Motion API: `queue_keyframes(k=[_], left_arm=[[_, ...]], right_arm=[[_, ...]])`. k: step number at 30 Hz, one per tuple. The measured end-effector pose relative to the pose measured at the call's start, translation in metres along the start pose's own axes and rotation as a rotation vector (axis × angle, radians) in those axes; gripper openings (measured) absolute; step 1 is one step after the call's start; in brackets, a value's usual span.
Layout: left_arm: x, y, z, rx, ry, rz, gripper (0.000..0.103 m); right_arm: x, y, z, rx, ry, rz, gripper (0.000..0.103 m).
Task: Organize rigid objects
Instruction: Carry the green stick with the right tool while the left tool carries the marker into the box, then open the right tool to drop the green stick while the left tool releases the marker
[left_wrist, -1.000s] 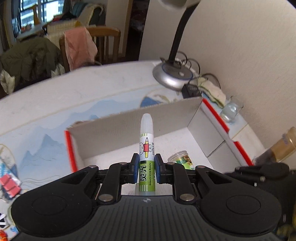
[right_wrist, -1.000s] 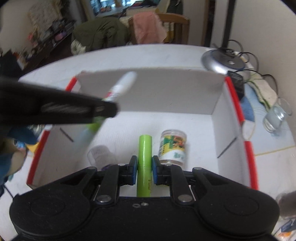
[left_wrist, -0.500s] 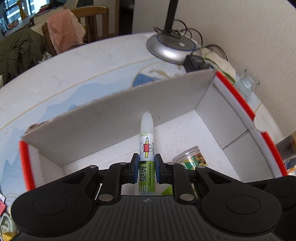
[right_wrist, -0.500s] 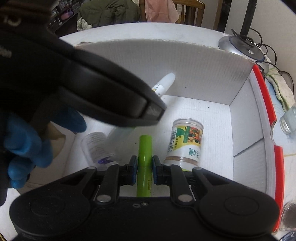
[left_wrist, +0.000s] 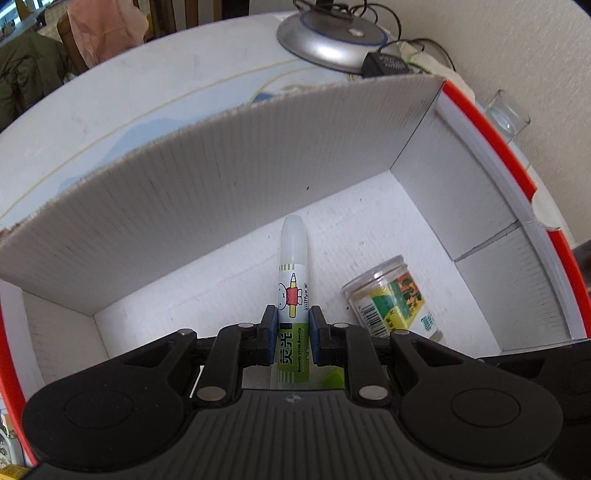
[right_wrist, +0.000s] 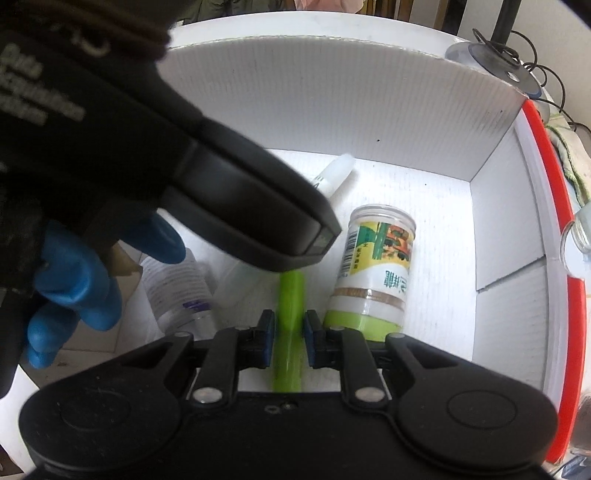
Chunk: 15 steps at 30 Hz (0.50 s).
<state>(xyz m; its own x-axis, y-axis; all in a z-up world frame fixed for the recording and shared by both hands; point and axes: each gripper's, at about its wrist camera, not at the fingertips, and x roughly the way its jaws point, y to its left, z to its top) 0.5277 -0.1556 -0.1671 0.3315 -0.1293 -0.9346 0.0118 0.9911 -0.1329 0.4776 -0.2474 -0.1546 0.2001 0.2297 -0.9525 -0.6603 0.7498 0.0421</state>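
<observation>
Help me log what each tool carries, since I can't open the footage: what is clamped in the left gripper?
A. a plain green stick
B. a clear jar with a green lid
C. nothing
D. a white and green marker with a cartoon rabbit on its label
D: in the left wrist view the left gripper has its pads pressed on the marker, whose label shows a rabbit holding a pencil.

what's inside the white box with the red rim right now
On the floor of the box a labelled jar with a green lid and a clear bottle lie on their sides. The left gripper covers part of the floor beyond, so anything there is hidden.
</observation>
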Motion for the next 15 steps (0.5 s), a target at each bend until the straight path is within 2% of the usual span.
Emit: queue_keyframes(k=[8, 15], left_arm=[[0.001, 0.006, -0.003, -0.042, 0.027, 0.001, 0.017], [-0.018, 0.008, -0.007, -0.065, -0.025, -0.032, 0.017]], right_arm=[[-0.003, -0.008, 0.000, 0.040, -0.015, 0.022, 0.025], [-0.017, -0.020, -0.006, 0.083, -0.065, 0.047, 0.033]])
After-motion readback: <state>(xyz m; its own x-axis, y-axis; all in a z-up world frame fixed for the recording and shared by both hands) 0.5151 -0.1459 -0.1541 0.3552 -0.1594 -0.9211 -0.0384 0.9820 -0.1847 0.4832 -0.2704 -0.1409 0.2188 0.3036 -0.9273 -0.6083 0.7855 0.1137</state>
